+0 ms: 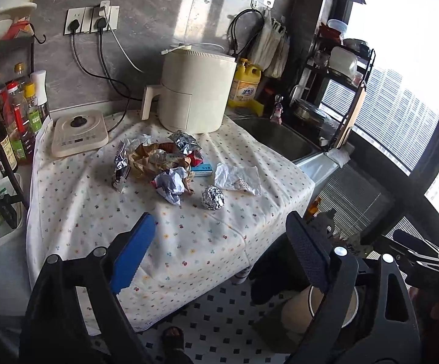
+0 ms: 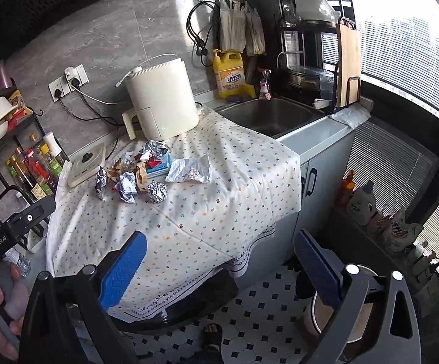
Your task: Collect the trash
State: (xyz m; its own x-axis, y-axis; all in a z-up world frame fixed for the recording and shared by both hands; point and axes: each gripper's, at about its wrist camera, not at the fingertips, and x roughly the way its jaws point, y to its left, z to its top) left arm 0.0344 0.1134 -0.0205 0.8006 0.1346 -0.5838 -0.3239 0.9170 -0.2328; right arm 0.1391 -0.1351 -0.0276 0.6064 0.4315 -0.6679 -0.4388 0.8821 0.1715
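From the left: left hand-held gripper (image 1: pixel 216 251) gapes wide, empty, short of the trash pile (image 1: pixel 161 163) on the counter (image 1: pixel 189 242). From the right: right hand-held gripper (image 2: pixel 219 261) equally open, empty; foil ball (image 2: pixel 157 192) untouched. Nothing looks collected yet.

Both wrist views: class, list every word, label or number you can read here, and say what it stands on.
"GenRobot.AI": on the black handle of the left claw, in the right wrist view.
Yellow detergent bottle: large blue characters, too blurred to read.
Sauce bottles: labels too small.
White crumpled wrapper: red print, unreadable.
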